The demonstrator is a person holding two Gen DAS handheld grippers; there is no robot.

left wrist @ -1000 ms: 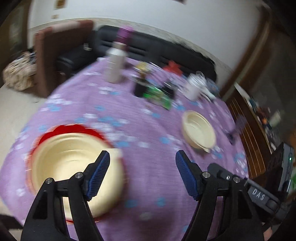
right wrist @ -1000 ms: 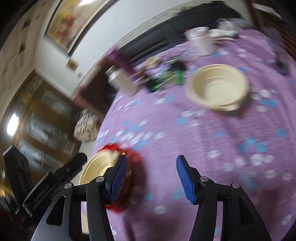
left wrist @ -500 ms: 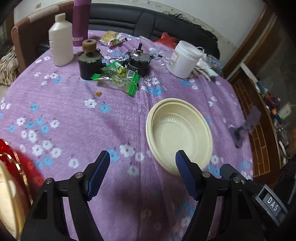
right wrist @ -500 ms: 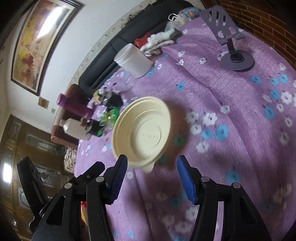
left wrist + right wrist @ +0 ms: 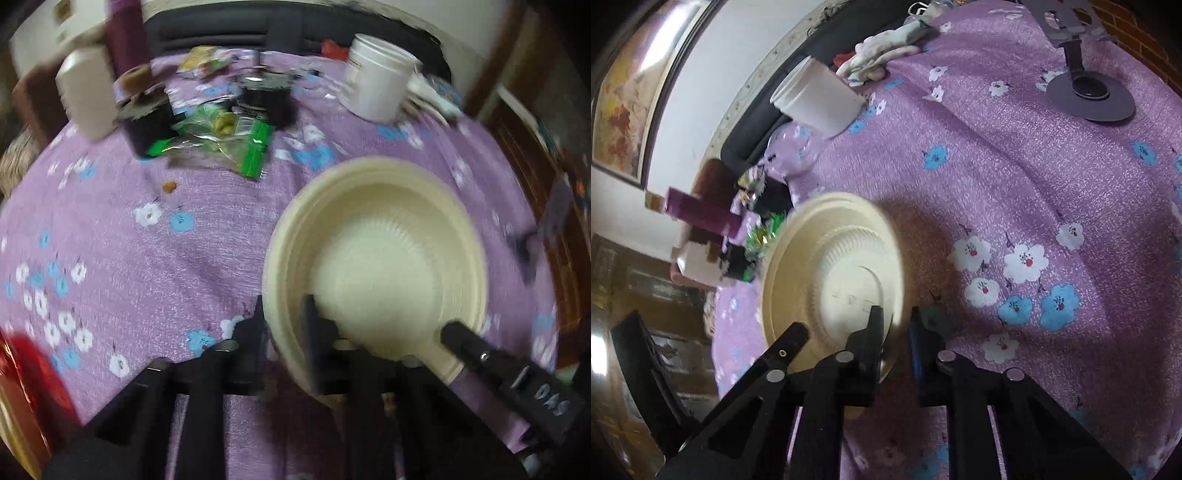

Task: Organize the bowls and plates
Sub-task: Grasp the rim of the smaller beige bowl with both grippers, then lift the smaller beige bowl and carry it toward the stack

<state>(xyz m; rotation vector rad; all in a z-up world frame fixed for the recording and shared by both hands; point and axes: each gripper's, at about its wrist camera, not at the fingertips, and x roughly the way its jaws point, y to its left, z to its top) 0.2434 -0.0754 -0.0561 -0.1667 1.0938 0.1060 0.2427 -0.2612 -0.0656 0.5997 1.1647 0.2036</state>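
On bowl (image 5: 388, 266) rim, both tongs now clamped

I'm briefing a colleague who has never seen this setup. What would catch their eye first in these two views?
First, the cream bowl near the middle of the purple flowered tablecloth, with both the left gripper and right gripper shut on its rim from opposite sides. Behind it, a white tub and green snack packets crowd the table's far side.
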